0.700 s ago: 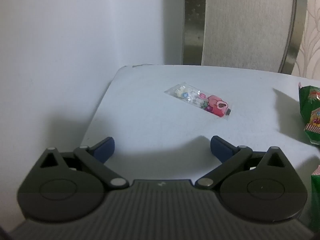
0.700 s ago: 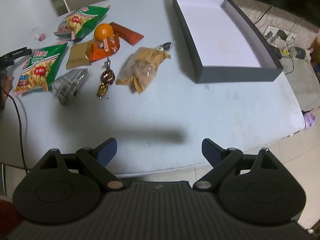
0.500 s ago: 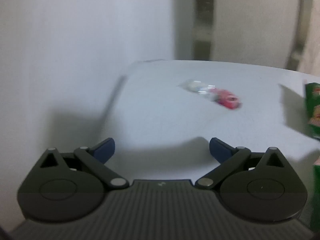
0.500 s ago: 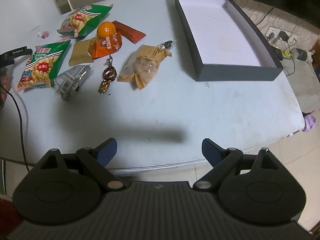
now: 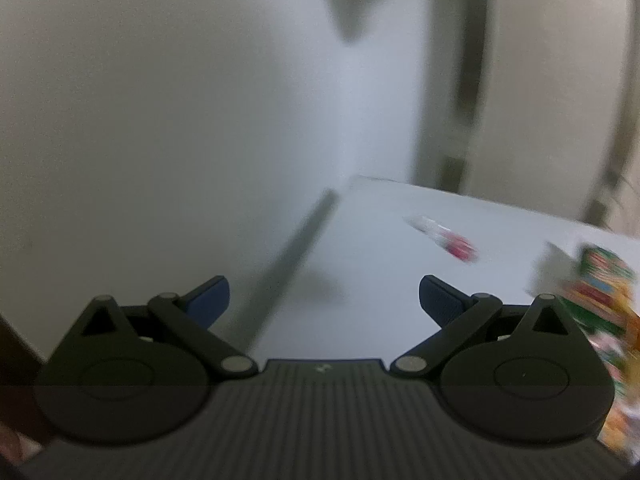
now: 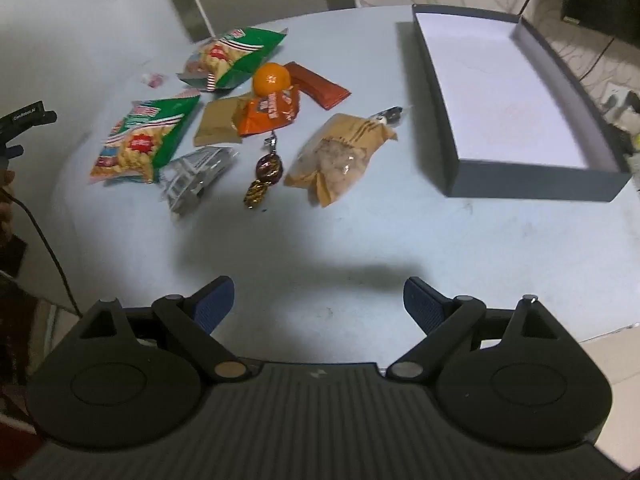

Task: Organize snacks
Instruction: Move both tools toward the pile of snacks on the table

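Snacks [image 6: 256, 120] lie beyond right claw [image 6: 319, 296]; both claws spread wide, empty.

White print on a small black tag [image 6: 25, 115] at the left edge, right wrist view: appears to read "GenRobot.AI", small. Orange packet [image 6: 269, 114] and two green packets [image 6: 141, 145] [image 6: 232, 58] carry printing; not legible. Left wrist view blurred, nothing readable.

Bare table [image 6: 400, 232] between snacks [image 6: 256, 120] and box [image 6: 532, 184]
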Action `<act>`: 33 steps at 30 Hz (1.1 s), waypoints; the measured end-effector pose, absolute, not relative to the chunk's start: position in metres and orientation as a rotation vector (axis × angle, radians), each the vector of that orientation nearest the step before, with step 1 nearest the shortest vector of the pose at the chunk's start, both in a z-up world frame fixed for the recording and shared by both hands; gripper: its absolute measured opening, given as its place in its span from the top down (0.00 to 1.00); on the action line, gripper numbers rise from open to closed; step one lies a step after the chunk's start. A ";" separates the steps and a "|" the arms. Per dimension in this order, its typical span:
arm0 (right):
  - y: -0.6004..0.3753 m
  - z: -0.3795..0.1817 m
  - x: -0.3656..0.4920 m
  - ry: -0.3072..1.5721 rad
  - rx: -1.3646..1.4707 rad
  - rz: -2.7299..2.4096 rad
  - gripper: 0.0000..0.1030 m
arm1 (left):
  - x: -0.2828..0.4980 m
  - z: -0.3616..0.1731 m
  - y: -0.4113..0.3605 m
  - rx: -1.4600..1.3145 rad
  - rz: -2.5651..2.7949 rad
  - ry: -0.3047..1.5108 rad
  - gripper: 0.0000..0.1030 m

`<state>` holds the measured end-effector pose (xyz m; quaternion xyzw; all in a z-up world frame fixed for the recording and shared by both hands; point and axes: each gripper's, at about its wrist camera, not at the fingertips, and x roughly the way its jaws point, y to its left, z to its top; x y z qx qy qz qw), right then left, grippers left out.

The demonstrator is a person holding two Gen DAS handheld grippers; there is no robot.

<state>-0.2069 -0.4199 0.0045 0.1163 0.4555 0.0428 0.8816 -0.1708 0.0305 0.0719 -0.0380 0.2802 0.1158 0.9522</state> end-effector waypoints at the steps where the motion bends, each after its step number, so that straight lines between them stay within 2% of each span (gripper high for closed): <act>1: -0.422 0.002 -0.208 0.938 0.253 0.101 0.09 | -0.182 0.076 0.018 -0.048 0.206 0.593 0.00; 7: -0.439 0.003 -0.212 0.864 0.303 0.148 0.09 | -0.232 0.082 -0.048 0.069 0.094 0.564 0.00; 9: -0.441 0.008 -0.215 0.842 0.296 0.150 0.09 | -0.176 0.091 -0.100 0.091 0.077 0.601 0.00; 15: -0.444 0.028 -0.233 0.782 0.274 0.085 0.09 | -0.145 0.098 -0.157 0.111 0.008 0.614 0.00; 27: -0.391 0.056 -0.256 0.754 0.197 0.097 0.09 | -0.143 0.100 -0.162 0.084 -0.054 0.607 0.00; 33: -0.394 0.067 -0.250 0.720 0.233 0.051 0.09 | -0.132 0.096 -0.152 0.061 -0.062 0.602 0.00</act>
